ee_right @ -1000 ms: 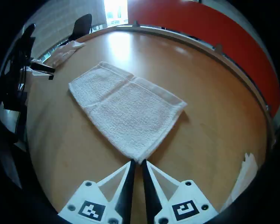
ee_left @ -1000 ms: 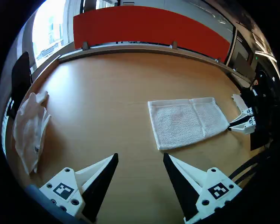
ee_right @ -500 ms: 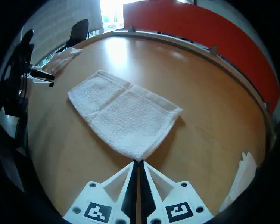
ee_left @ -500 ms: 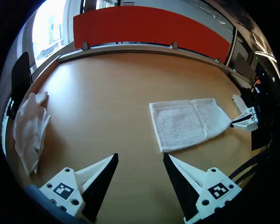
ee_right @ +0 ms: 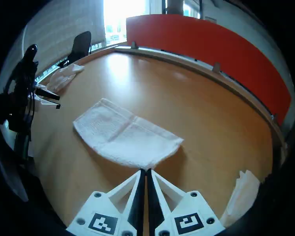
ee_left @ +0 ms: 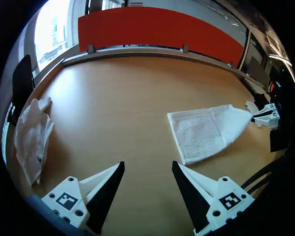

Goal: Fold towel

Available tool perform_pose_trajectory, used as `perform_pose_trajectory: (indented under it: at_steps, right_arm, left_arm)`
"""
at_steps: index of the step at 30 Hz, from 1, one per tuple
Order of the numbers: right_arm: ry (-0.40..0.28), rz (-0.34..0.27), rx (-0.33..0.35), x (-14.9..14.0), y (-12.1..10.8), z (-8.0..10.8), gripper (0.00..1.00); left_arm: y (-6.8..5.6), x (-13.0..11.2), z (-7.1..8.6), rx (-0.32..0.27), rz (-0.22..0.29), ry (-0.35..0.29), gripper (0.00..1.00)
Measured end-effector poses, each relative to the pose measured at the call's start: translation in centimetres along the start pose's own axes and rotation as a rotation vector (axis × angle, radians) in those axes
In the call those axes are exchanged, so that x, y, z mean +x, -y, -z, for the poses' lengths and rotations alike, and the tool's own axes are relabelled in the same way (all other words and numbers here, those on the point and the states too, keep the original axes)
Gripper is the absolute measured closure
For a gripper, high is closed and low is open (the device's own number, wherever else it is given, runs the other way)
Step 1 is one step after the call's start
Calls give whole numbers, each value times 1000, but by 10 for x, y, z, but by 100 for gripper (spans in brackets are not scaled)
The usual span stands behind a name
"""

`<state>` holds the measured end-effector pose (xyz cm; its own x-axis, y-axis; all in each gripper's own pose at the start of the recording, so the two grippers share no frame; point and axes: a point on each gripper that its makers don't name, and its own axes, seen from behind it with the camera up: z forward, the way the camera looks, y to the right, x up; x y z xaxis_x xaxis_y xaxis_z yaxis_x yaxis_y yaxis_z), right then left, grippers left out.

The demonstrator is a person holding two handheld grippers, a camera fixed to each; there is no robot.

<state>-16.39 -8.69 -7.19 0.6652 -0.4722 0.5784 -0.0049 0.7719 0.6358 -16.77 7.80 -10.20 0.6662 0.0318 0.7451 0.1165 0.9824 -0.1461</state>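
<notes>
The right gripper (ee_right: pixel 146 173) has risen, its fingers pinched tight on the near corner of the towel (ee_right: pixel 124 137). That corner now peaks up off the table (ee_right: pixel 210 118), and the cloth has slid toward the gripper. The left gripper (ee_left: pixel 147 167) stays put, fingers spread wide over bare wood, with the towel well ahead to its right. A crumpled white cloth (ee_left: pixel 31 133) lies far left.

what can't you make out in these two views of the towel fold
- Right gripper view: the towel corner, pinched inside the right gripper's shut jaws.
- Left gripper view: that grip on the towel, too small and far off.
- Right gripper view: a white cloth, partly cut off by the edge.
</notes>
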Motion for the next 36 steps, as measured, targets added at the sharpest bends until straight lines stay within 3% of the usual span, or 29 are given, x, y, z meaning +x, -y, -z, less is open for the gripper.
perform_pose_trajectory:
  at_steps: [15, 36]
  right_arm:
    - [-87, 51, -48, 44, -13, 32, 96]
    - [-128, 83, -62, 62, -17, 58, 96]
  left_arm:
    - [1, 9, -2, 3, -4, -8, 11]
    - [1, 18, -3, 2, -7, -16, 11]
